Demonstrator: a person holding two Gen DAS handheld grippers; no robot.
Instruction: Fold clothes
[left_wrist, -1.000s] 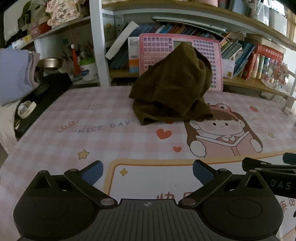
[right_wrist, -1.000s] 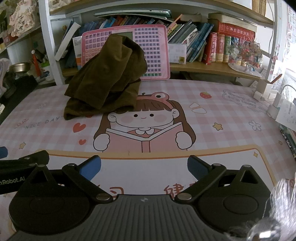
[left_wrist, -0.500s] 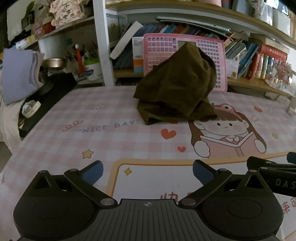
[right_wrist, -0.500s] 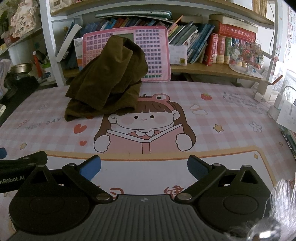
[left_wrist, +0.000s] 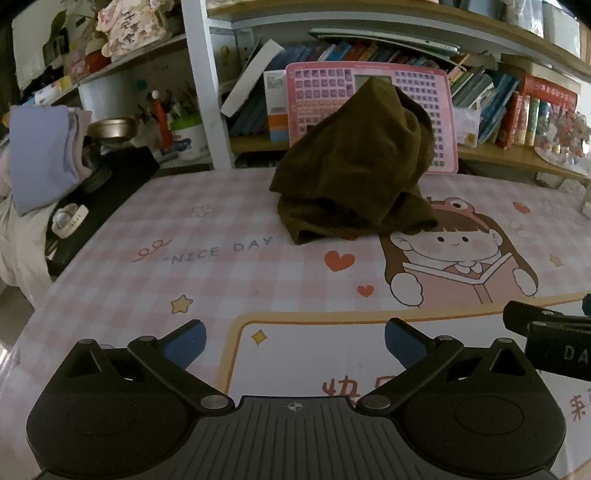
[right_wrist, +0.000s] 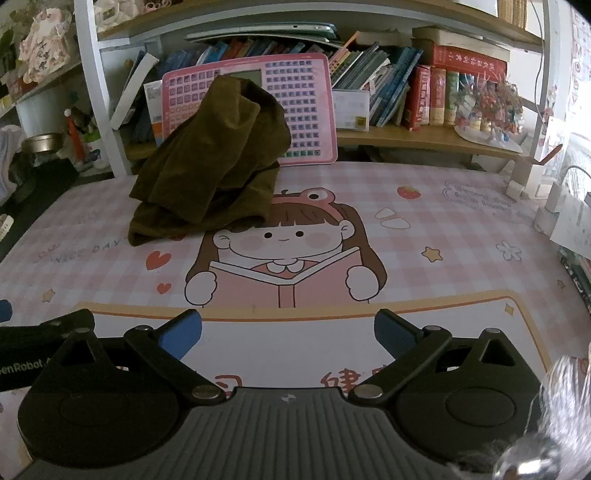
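A crumpled dark olive-brown garment (left_wrist: 354, 166) (right_wrist: 214, 166) lies heaped at the far side of the table, its top leaning against a pink keyboard toy (left_wrist: 424, 96) (right_wrist: 303, 110). My left gripper (left_wrist: 293, 343) is open over the near edge of the pink cartoon table mat (left_wrist: 221, 229), well short of the garment, with nothing between its blue fingertips. My right gripper (right_wrist: 288, 332) is open too, low over the mat (right_wrist: 443, 229) and far from the cloth. Each gripper's black body shows at the edge of the other's view.
Bookshelves (right_wrist: 424, 92) full of books run behind the table. A folded lilac cloth (left_wrist: 40, 151), a metal bowl (left_wrist: 110, 127) and a black case (left_wrist: 107, 192) with a white watch sit at the left. White plugs and cables (right_wrist: 546, 199) lie at the right edge.
The left wrist view has drifted slightly left and tilted up a little, so the garment sits further right in it. The right gripper barely moved. Both stayed open.
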